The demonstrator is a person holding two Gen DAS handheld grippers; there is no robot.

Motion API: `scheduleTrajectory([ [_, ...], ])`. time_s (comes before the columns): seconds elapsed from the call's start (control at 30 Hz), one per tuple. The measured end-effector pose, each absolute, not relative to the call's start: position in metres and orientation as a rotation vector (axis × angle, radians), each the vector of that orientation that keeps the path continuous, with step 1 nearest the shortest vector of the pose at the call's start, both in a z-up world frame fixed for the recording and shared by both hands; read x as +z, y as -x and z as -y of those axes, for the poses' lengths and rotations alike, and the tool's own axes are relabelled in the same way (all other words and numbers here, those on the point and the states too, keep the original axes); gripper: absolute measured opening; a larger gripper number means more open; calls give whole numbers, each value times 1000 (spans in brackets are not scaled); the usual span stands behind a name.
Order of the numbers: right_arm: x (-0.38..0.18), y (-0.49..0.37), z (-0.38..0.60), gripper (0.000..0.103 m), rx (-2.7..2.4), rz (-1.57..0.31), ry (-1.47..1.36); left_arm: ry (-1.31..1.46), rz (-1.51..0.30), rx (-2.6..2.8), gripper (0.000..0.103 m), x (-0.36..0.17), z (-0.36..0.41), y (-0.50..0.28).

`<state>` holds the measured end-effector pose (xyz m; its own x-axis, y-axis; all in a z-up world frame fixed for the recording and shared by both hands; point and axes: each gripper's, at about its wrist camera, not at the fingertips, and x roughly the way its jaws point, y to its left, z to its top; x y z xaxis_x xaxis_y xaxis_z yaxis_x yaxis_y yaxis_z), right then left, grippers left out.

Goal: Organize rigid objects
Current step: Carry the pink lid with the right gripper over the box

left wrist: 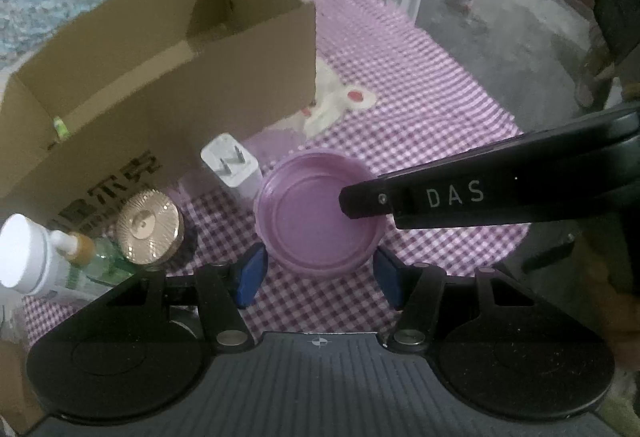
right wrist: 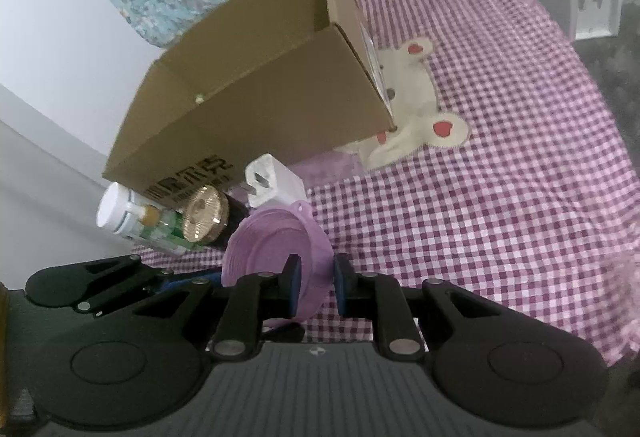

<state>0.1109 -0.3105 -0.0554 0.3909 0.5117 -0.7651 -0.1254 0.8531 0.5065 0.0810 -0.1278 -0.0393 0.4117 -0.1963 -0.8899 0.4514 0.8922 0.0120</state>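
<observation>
Together, our two grippers hold one thing: a shallow purple lid, lifted just in front of an open cardboard box that sits on a purple checked cloth.

Our left wrist view looks down into the lid's hollow. The left gripper has its blue pads on either side of the lid's near edge, jaws about half apart; whether the pads actually press on it is hard to judge. Only this view shows the right gripper's black finger, lettered DAS, reaching in from the right and hooking over the lid's rim.

Our right wrist view shows the lid almost edge-on. The right gripper is nearly closed, pinching the lid's rim between its pads. This view alone shows a rabbit design on the cloth beyond the box's right end.

Beside the box's front wall stand a white plug adapter, a gold ridged cap and a white-capped bottle. A green bottle lies between them, mostly hidden. Inside the box we make out only a small green object; blur obscures the rest.

Both grippers point steeply downward.
</observation>
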Motion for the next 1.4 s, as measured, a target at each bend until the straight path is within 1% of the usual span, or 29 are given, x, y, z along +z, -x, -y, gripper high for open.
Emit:
scheduleTrajectory([
  [0.27, -17, -91, 306, 19, 418, -1030, -391, -242, -974, -411, 58, -1, 115, -60],
  [0.47, 29, -82, 292, 19, 467, -936, -362, -184, -893, -366, 58, 35, 91, -51],
  [0.7, 82, -105, 242, 19, 603, -828, -284, -82, -837, -284, 58, 76, 38, -76],
  [0.87, 98, -144, 200, 19, 662, -836, -253, -72, -841, -228, 58, 87, 16, -115],
  [1.0, 93, -197, 169, 19, 687, -926, -258, -96, -910, -186, 57, 79, 2, -160],
  [1.2, 47, -293, 143, 19, 690, -1137, -308, -67, -1092, -161, 57, 45, -18, -235],
  [1.4, -3, -342, 124, 19, 663, -1266, -307, -97, -1222, -118, 57, 6, -22, -275],
])
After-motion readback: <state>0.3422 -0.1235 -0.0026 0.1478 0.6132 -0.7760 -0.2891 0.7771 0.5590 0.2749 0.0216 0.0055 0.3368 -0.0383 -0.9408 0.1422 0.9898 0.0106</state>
